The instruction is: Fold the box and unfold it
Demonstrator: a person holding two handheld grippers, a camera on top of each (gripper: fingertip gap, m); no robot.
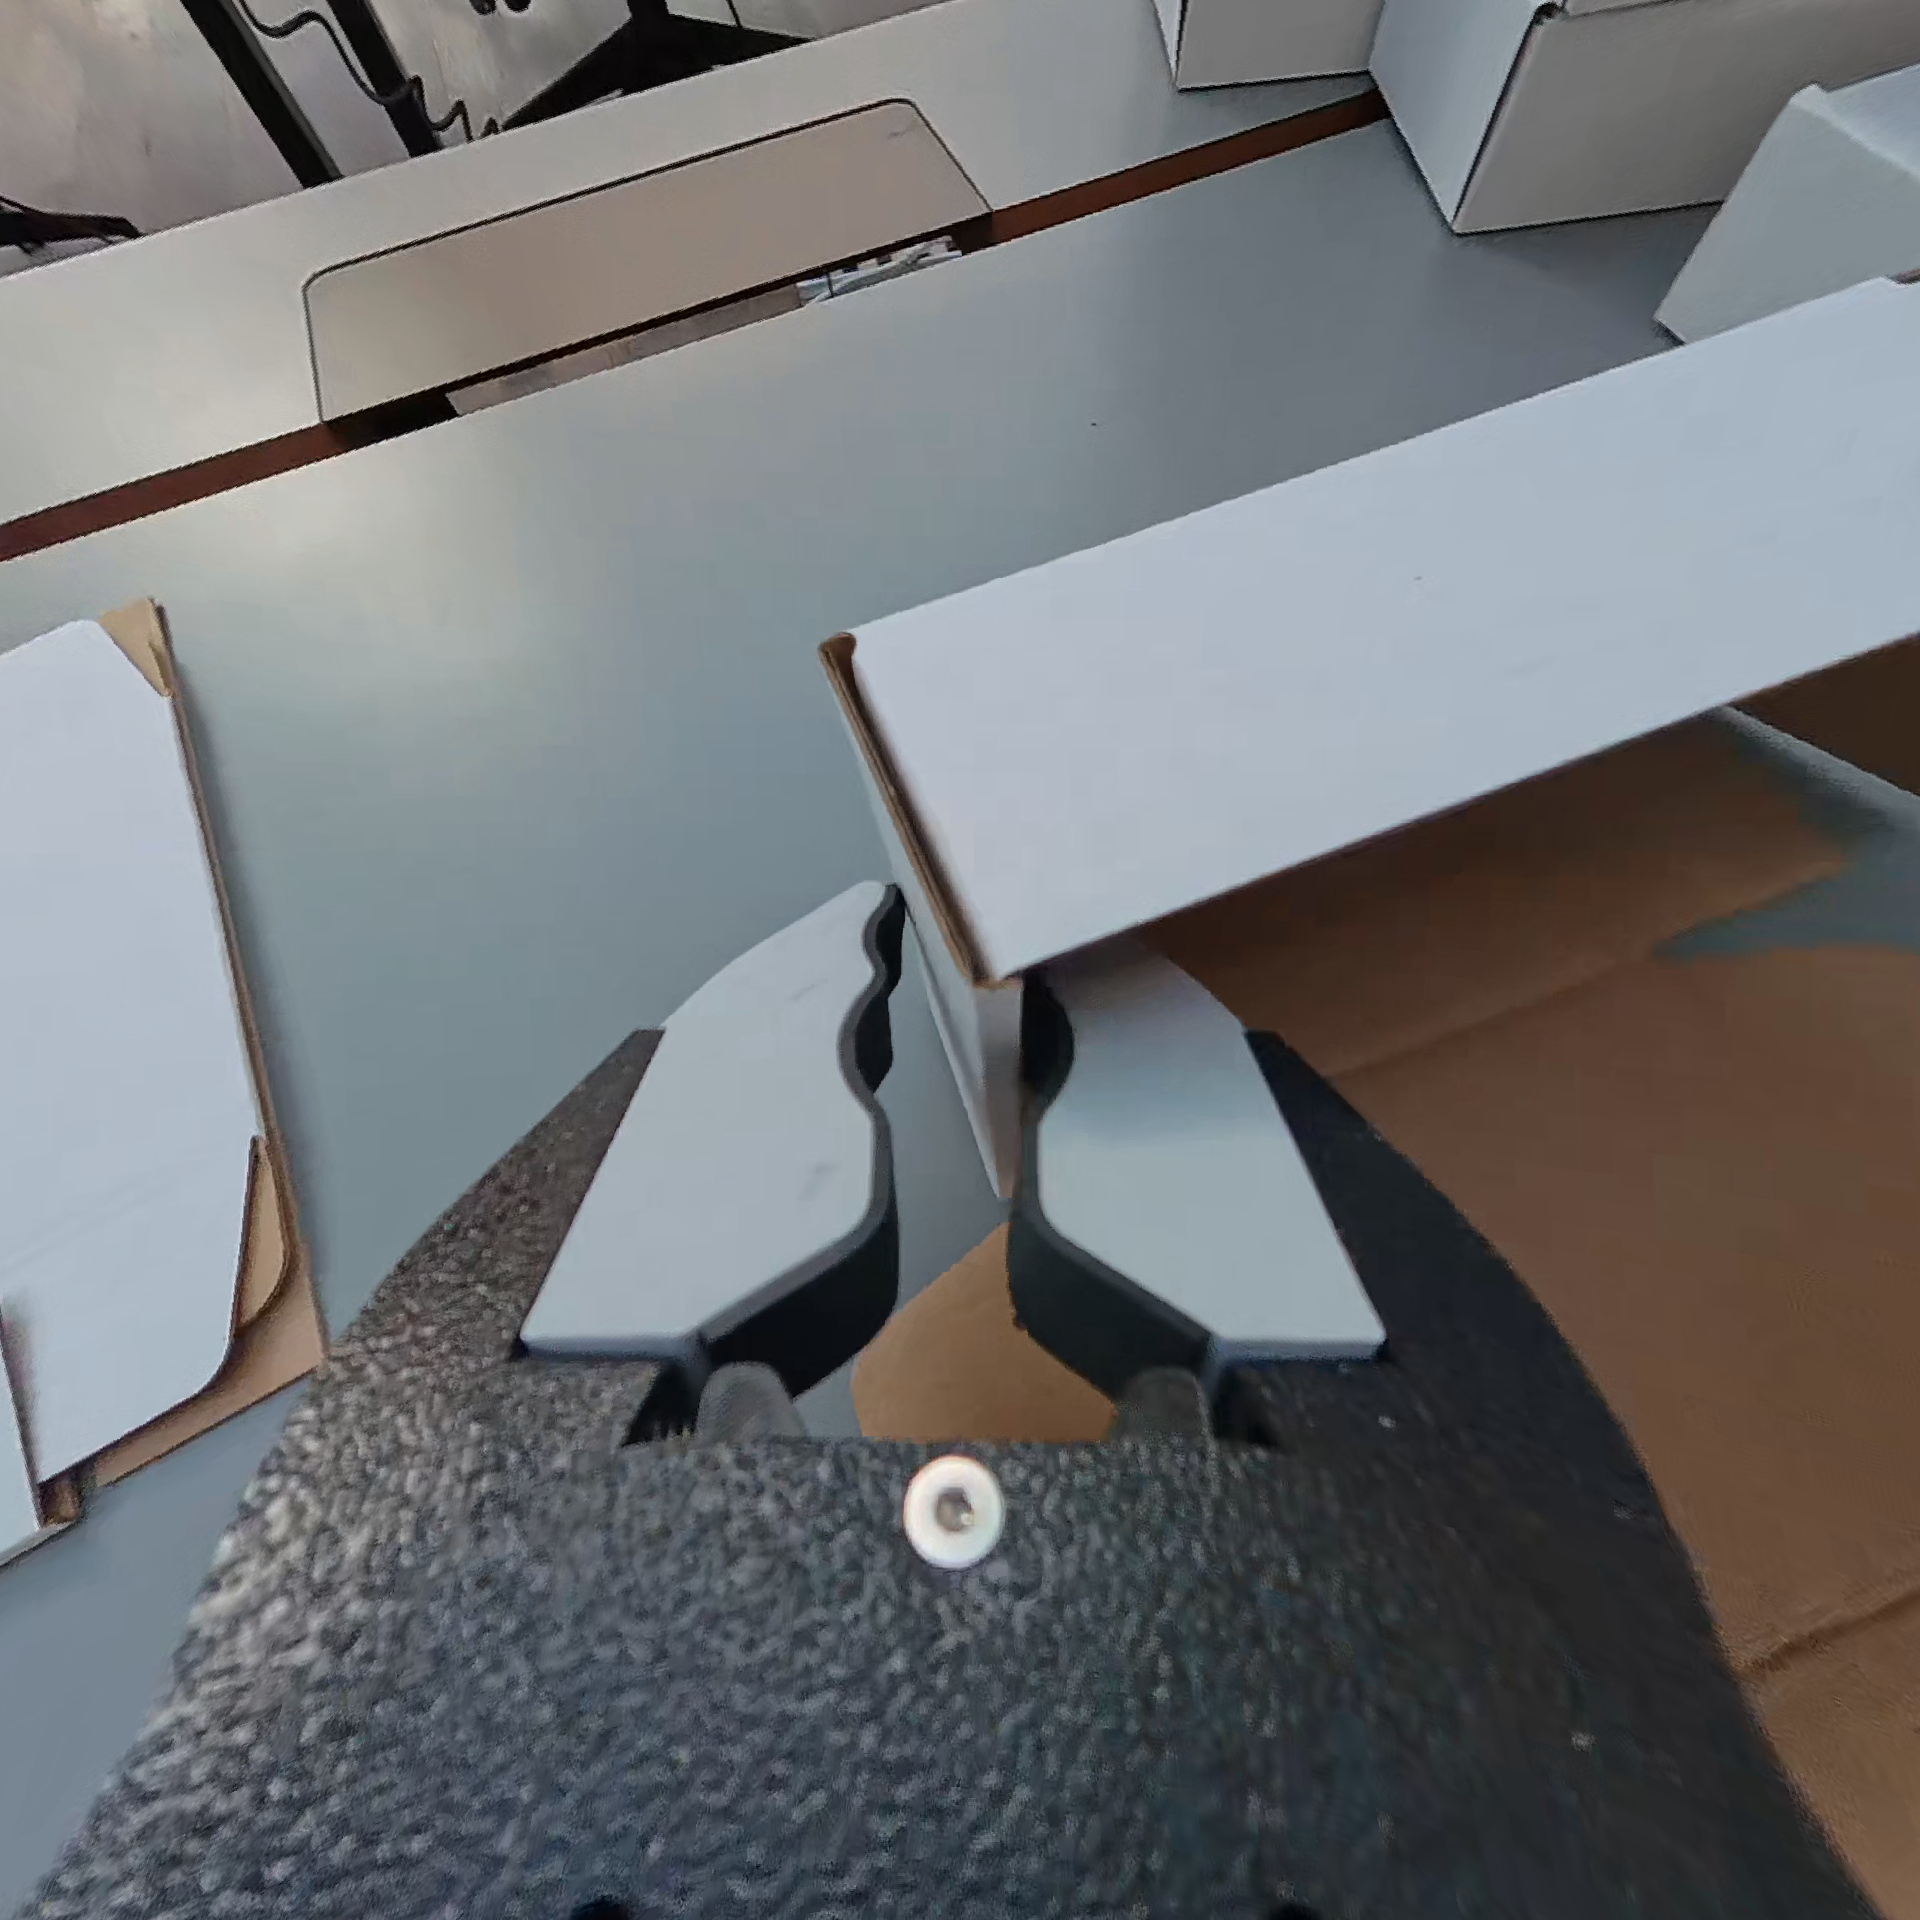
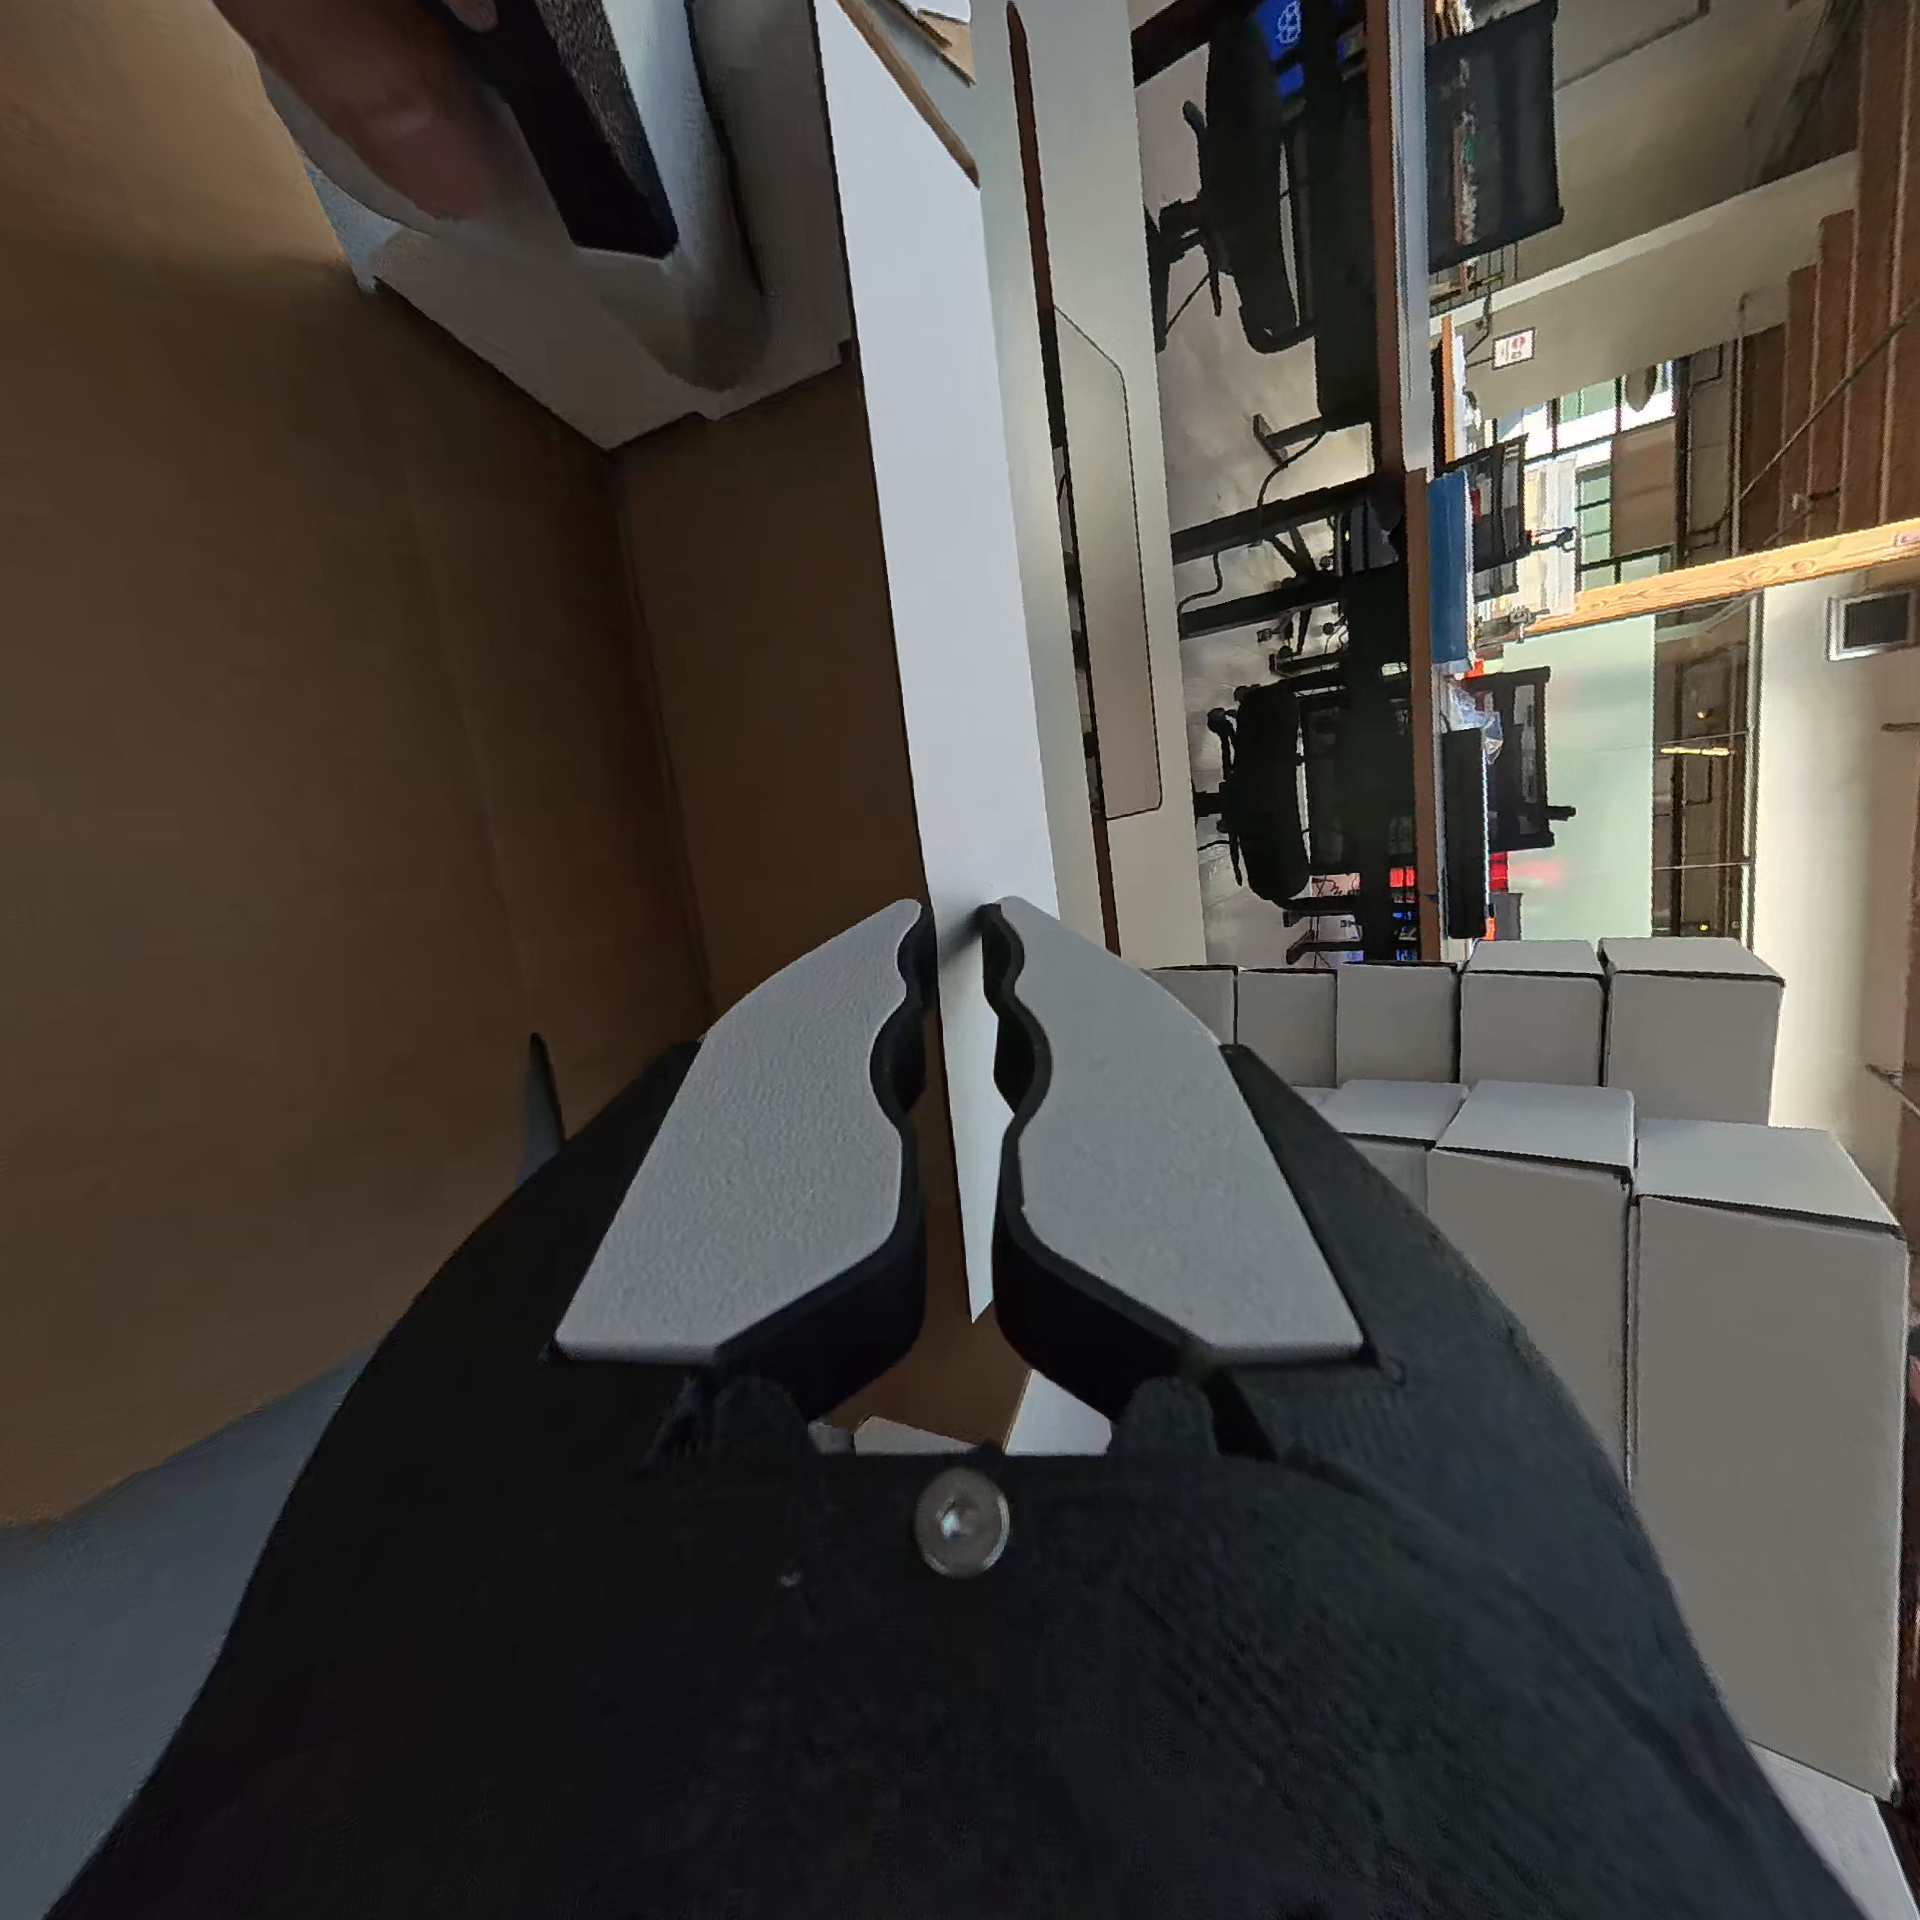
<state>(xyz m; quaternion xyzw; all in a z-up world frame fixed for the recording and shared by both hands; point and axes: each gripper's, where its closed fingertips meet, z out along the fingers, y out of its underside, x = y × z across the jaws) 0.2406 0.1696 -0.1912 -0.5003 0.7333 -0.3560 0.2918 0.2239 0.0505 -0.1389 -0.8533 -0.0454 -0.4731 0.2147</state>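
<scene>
1. The box (image 1: 1351,665) sits on the grey surface (image 1: 571,644), half formed: white outside, brown inside, one long white wall raised.
2. The left gripper (image 1: 961,1049) straddles the near end corner of that wall; a thin white flap stands between its jaws, which look nearly closed on it (contact on both sides is hard to confirm).
3. The right gripper (image 2: 958,1029) is clamped on the white wall (image 2: 935,623) edge-on, brown inside to its left.
4. The wall's long axis runs straight away from the right gripper toward the left gripper at the far end, so both share one panel, one at each end.
5. My judgement: the next fold turns on both moving together along that axis.
6. A flat sheet of cardboard (image 1: 114,1039) lies at the surface's left edge.
</scene>
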